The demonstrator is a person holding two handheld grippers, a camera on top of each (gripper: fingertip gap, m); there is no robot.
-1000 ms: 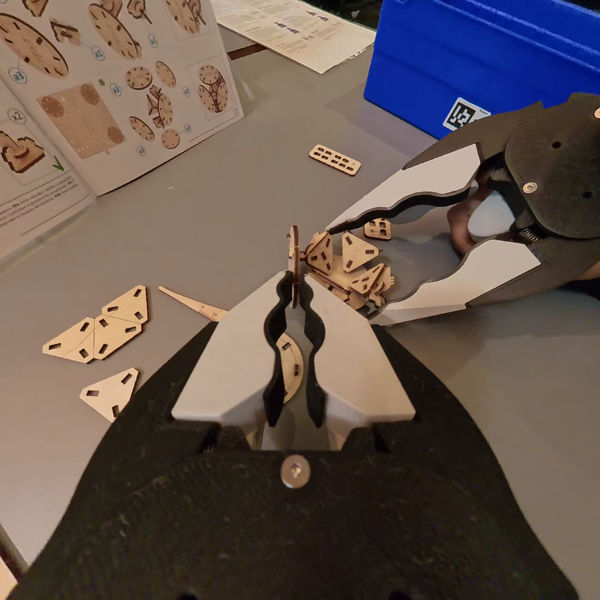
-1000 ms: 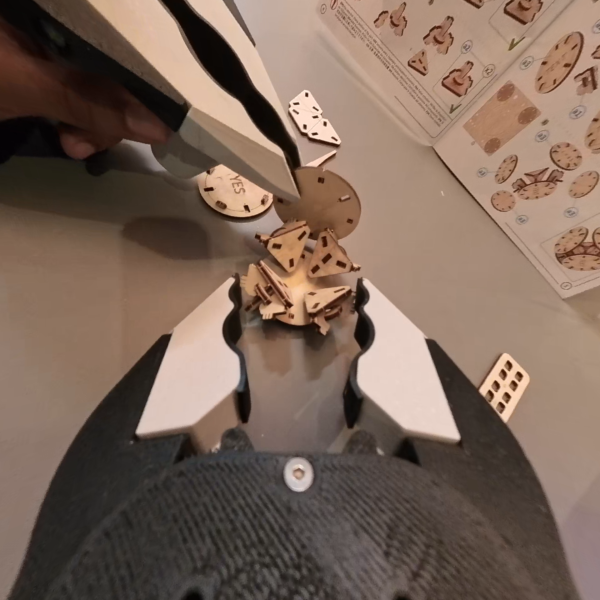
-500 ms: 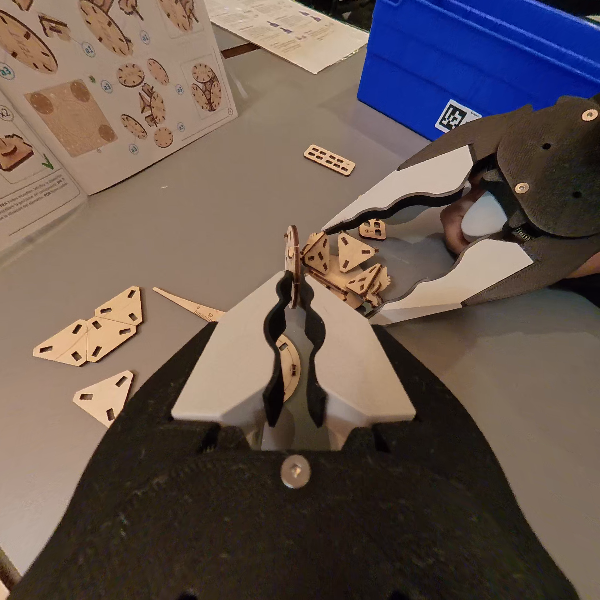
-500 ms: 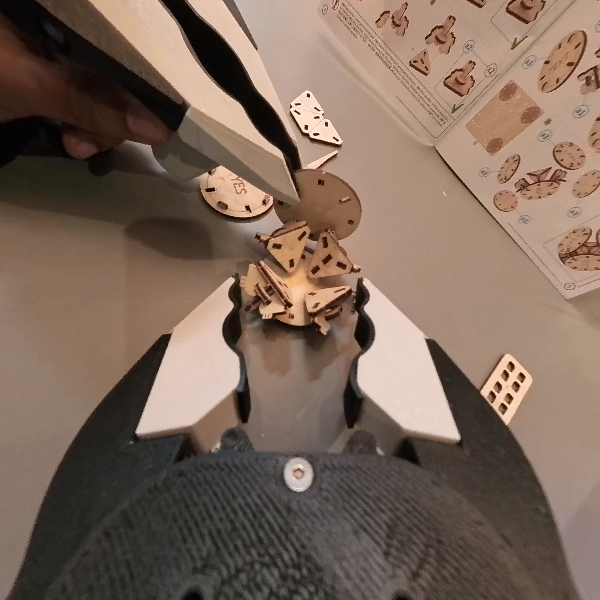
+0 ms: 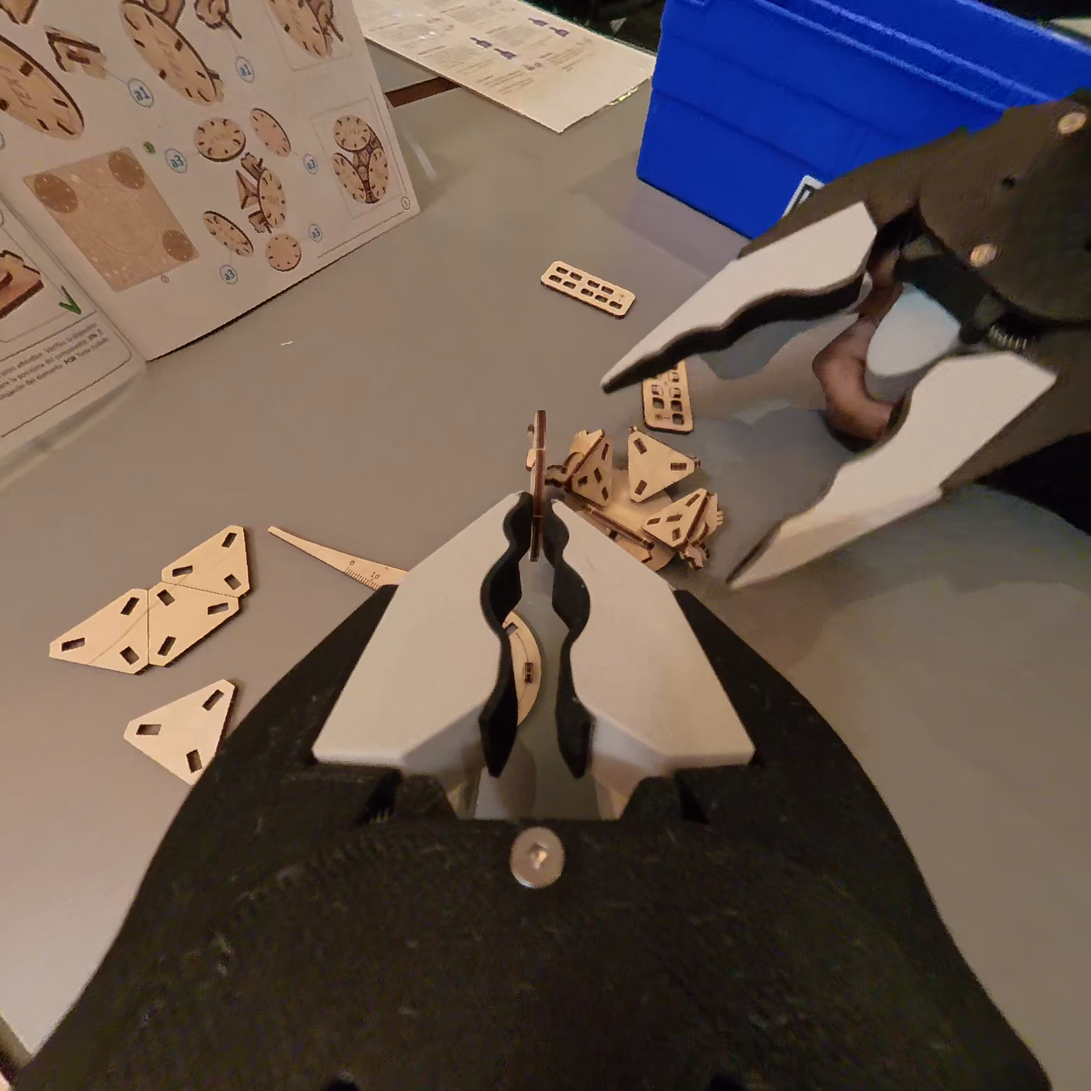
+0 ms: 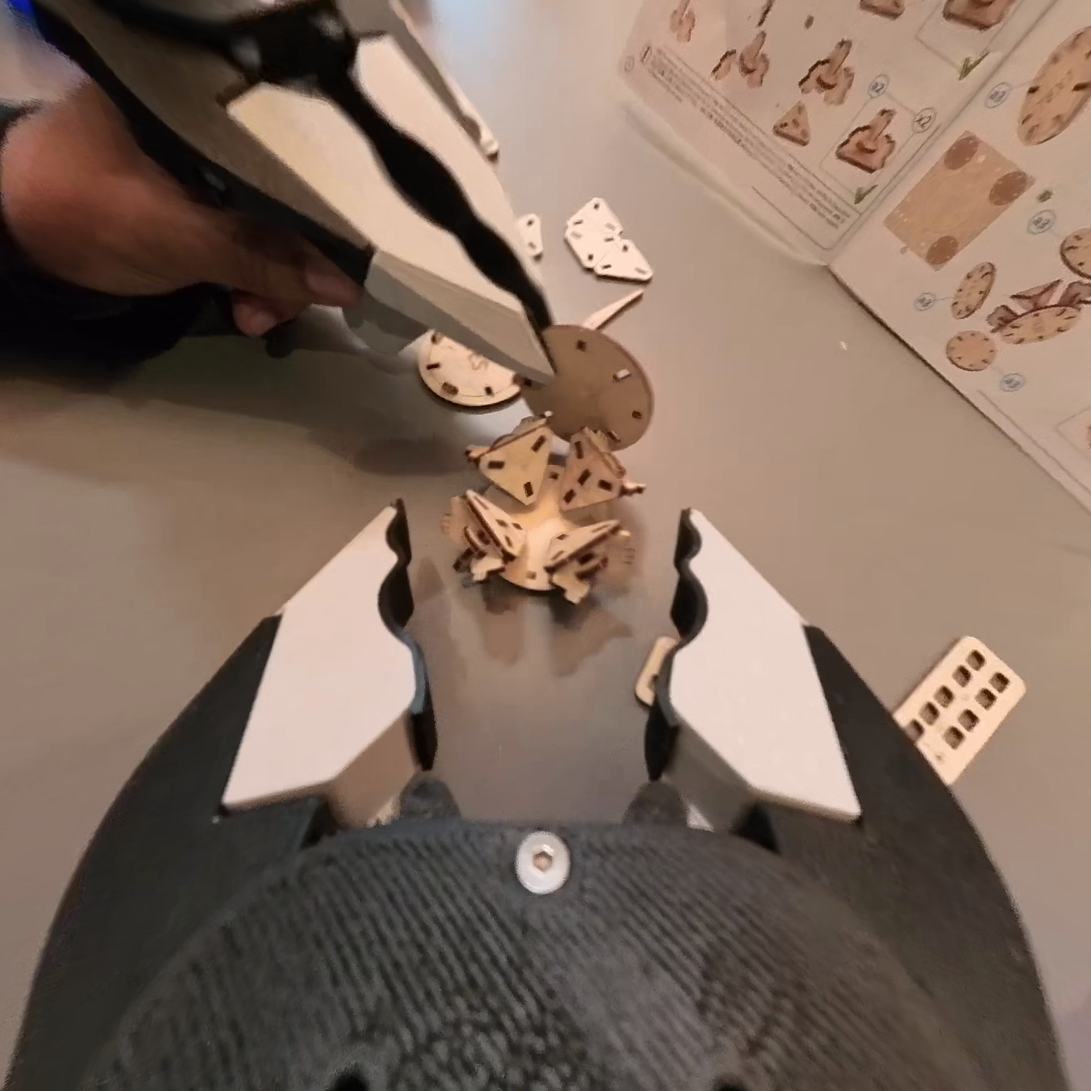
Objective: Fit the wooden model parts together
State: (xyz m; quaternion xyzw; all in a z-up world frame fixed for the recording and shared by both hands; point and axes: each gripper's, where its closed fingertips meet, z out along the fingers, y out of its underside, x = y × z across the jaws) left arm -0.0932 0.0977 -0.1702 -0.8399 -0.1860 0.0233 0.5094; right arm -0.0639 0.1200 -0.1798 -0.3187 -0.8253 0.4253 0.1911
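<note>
- Your right tongs [image 6: 543,519] now stand spread wide and hold nothing; a second ago their tips sat close on either flank of the wooden assembly [image 6: 540,519], and they have since drawn back from it and opened further.
- Your left tongs [image 5: 536,519] are clamped together on the edge of a thin wooden disc [image 5: 537,472], which stands upright on edge beyond their tips, the pads pressing on both faces. That grip looks the same as before.
- The wooden assembly sits on the grey table [image 5: 384,384] just ahead of the right tongs' tips, between them but touching neither. The clamped disc meets it at its far side from the right tongs.
- With the right tongs off, only the disc and the table seem to steady the assembly, so I judge it freer to shift.
- Left of the left tongs lie flat triangular pieces [image 5: 159,614] and a tapered ruler strip [image 5: 336,561]; a second disc [image 6: 466,378] lies beneath them.
- A slotted plate [image 6: 956,708] lies just right of the right tongs.
</note>
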